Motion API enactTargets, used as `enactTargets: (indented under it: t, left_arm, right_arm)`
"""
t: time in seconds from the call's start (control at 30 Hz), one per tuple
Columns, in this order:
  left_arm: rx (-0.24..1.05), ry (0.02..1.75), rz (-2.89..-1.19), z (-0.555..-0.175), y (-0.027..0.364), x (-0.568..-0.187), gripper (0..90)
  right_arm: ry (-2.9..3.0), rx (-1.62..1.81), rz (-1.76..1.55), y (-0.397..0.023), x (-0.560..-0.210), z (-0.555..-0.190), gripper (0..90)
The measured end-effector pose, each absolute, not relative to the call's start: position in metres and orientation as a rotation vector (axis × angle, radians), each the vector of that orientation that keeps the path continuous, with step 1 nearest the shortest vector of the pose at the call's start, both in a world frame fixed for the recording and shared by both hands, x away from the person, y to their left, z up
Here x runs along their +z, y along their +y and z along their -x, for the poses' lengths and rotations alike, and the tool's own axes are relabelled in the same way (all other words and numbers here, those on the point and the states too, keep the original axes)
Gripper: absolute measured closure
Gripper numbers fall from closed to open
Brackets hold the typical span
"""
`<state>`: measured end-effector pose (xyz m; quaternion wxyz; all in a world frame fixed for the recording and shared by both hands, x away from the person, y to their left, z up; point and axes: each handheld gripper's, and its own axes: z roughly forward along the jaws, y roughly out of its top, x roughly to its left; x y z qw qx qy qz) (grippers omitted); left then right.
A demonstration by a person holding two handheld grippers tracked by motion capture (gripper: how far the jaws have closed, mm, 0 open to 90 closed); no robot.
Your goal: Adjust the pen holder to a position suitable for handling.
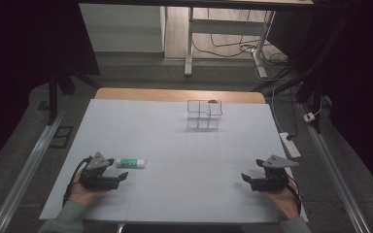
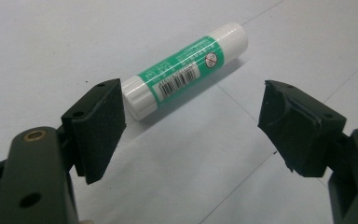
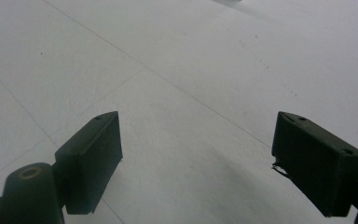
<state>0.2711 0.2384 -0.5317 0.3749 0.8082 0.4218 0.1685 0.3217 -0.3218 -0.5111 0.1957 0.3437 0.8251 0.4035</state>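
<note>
From the high view, nearest me are my left gripper [image 1: 122, 177] and right gripper [image 1: 245, 177], both low over the matt white table sheet [image 1: 175, 145], with a wooden table edge [image 1: 179, 94], a clear boxy rack [image 1: 204, 114] and a dim room of desk legs and cables beyond. In the left gripper view, my jaws are spread wide with nothing between them, and the glue stick [image 2: 186, 70], a smooth white cylinder with a green label and barcode, lies on its side just beyond them. In the right gripper view, the ribbed black jaws also gape over bare sheet crossed by faint seams.
</note>
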Motion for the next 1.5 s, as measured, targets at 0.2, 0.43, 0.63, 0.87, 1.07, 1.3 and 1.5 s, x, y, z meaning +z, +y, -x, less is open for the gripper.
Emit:
enactTargets:
  t: [0.2,0.43,0.63,0.87,1.07,1.3,1.5]
  left_arm:
    - [0.431,1.078,-2.07,-0.271,0.238,-0.532,22.7]
    - [0.433,1.077,-2.069,-0.271,0.238,-0.531,22.7]
    - [0.433,1.077,-2.067,-0.271,0.238,-0.531,22.8]
    - [0.434,1.076,-2.066,-0.271,0.238,-0.531,22.8]
    - [0.433,1.078,-2.064,-0.272,0.239,-0.531,22.8]
    - [0.435,1.079,-2.061,-0.272,0.239,-0.531,22.8]
    - [0.435,1.077,-2.06,-0.272,0.238,-0.531,22.8]
  right_arm:
    - [2.316,1.128,-0.966,-0.321,-0.512,-0.322,15.2]
    - [2.316,1.131,-0.971,-0.322,-0.512,-0.322,15.6]
    - [2.32,1.122,-0.974,-0.322,-0.511,-0.322,16.2]
    - [2.309,1.126,-0.983,-0.322,-0.511,-0.324,17.6]
    - [2.317,1.15,-0.986,-0.321,-0.508,-0.329,18.2]
    - [2.309,1.155,-1.005,-0.317,-0.508,-0.335,19.1]
    - [2.3,1.147,-1.008,-0.311,-0.504,-0.344,19.9]
